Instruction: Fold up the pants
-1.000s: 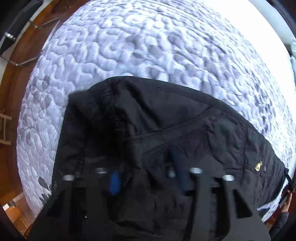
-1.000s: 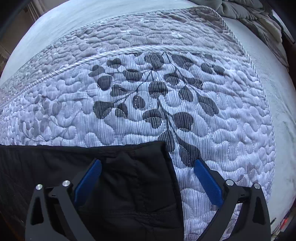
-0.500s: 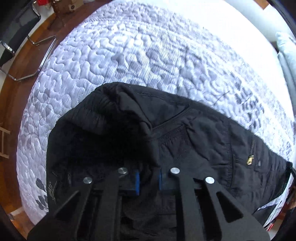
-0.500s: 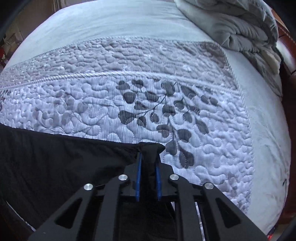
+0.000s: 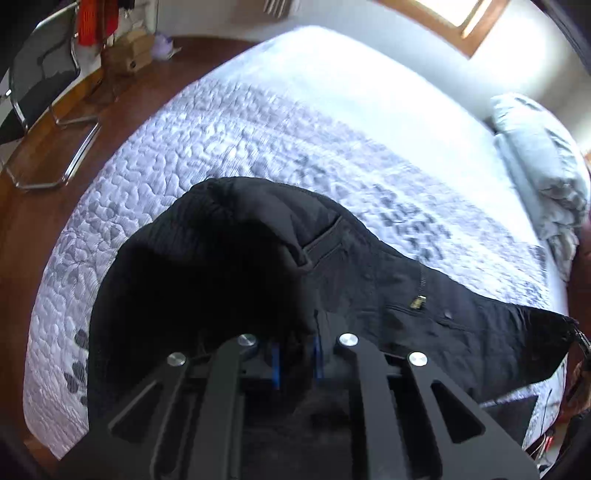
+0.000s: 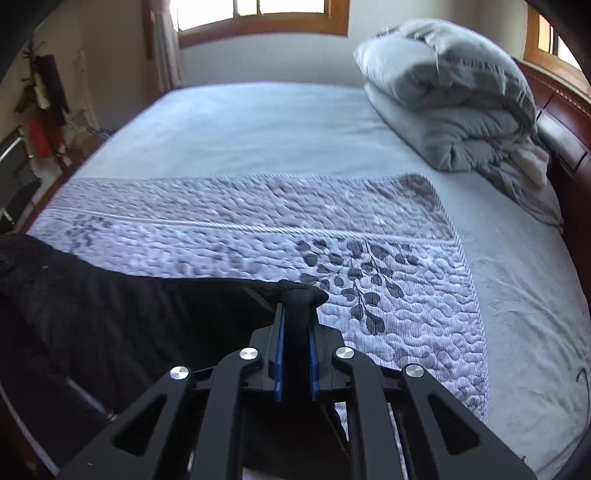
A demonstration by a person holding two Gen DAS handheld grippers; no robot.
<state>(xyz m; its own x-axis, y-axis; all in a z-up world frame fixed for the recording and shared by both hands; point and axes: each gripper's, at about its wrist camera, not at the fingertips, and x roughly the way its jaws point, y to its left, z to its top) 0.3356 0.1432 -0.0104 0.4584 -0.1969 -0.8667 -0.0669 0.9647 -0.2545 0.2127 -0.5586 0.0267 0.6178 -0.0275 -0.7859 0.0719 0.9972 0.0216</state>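
Black pants (image 5: 369, 291) lie across the near side of a quilted bed cover (image 5: 221, 140). In the left wrist view my left gripper (image 5: 295, 354) is shut on the bunched waist end, which is lifted off the quilt. A brass zipper pull (image 5: 417, 302) shows on the pocket to the right. In the right wrist view my right gripper (image 6: 294, 325) is shut on the hem end of the pants (image 6: 110, 317), pinched between the blue pads (image 6: 277, 354) and raised above the quilt (image 6: 258, 221). The fabric hangs away to the left.
A folded grey duvet (image 6: 454, 99) sits at the head of the bed by the dark wooden headboard (image 6: 561, 122). A metal-framed chair (image 5: 44, 92) stands on the wooden floor left of the bed. Windows (image 6: 258, 11) line the far wall.
The right gripper went from wide open to shut on the hem; the left closed on the waist. Both then rose and tipped upward, lifting the pants ends off the quilt.
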